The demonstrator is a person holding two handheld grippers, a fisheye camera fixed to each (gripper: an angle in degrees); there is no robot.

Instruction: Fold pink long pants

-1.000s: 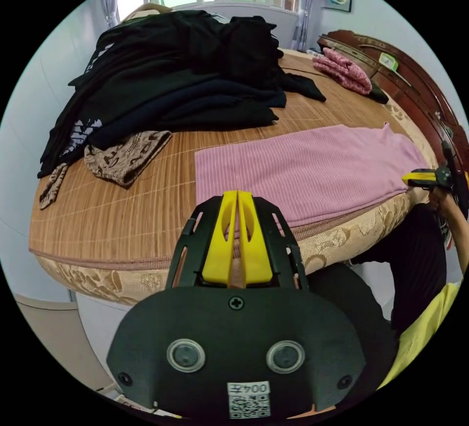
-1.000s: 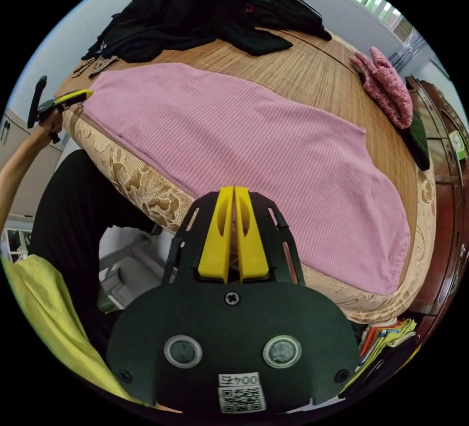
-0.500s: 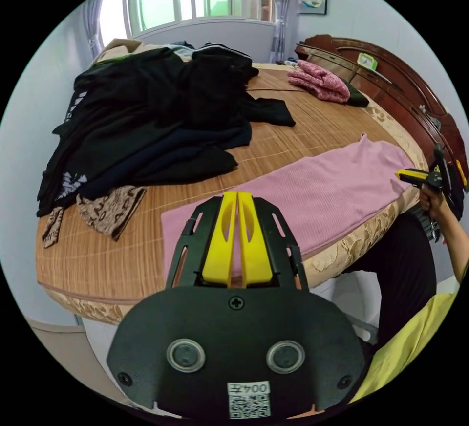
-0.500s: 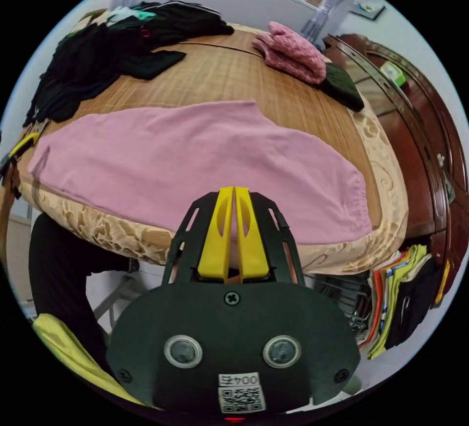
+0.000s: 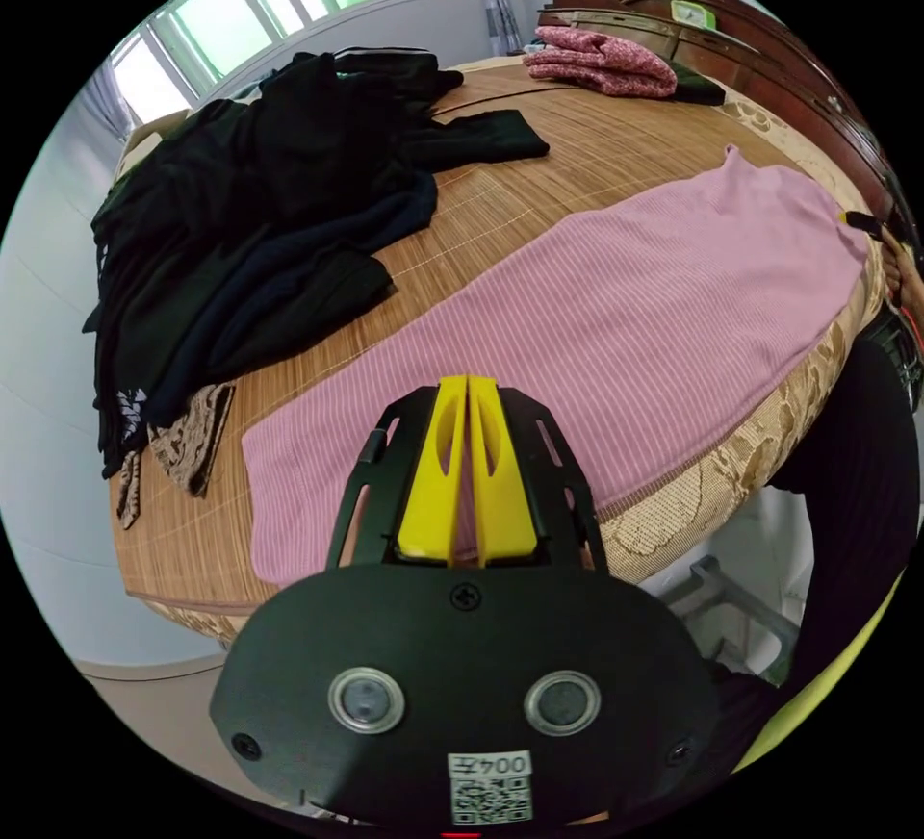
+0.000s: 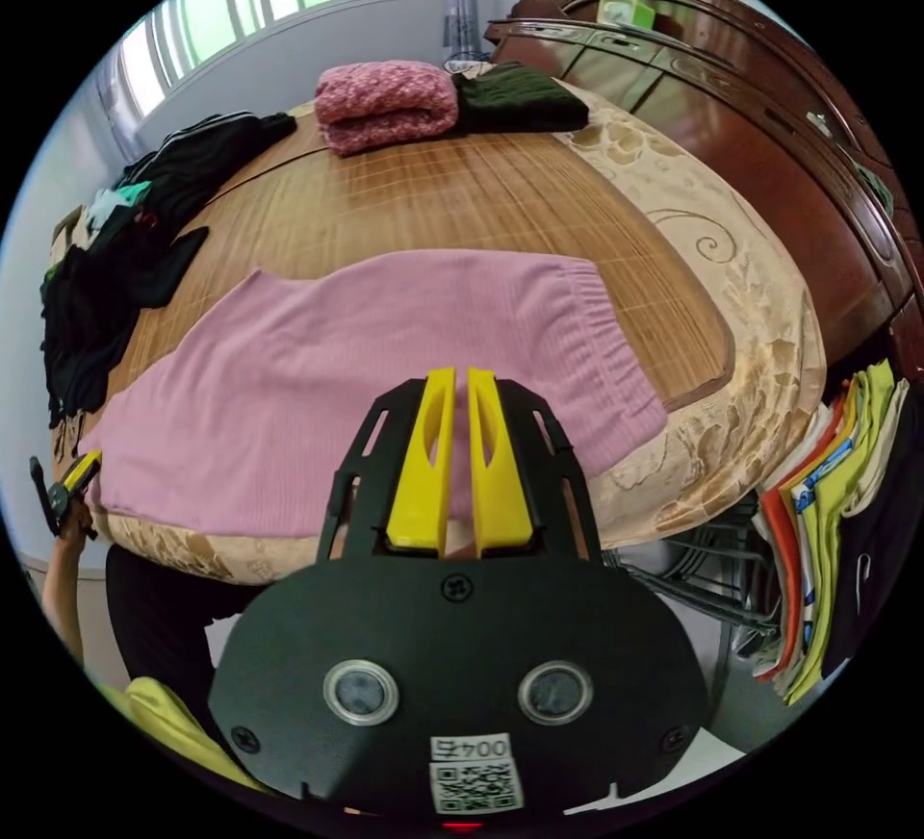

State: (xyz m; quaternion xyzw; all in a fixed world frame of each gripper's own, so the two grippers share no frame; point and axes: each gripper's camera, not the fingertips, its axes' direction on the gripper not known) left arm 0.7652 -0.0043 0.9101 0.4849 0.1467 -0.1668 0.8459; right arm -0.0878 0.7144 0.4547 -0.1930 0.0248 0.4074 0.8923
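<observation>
The pink long pants [image 5: 616,319] lie flat, halved lengthwise, along the bed [image 6: 539,194] edge, cross folds pending; left gripper [image 5: 467,469] fingers together, right gripper [image 6: 460,464] fingers slightly apart.

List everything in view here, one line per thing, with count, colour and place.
pink pants: one, pink, spread flat along the near edge of the mat
pile of dark clothes: one heap, black and navy, far side of the mat
patterned cloth: one, brown, beside the dark heap
knitted bundle: one, pink-red, folded near the headboard
dark green garment: one, folded, next to the knitted bundle
bamboo mat: one, brown, covering the bed
headboard: one, dark wood
hanging clothes: several, green, orange and white, beside the bed
left gripper: yellow jaws, closed on the pants' edge
right gripper: yellow jaws, slightly parted over the pants
</observation>
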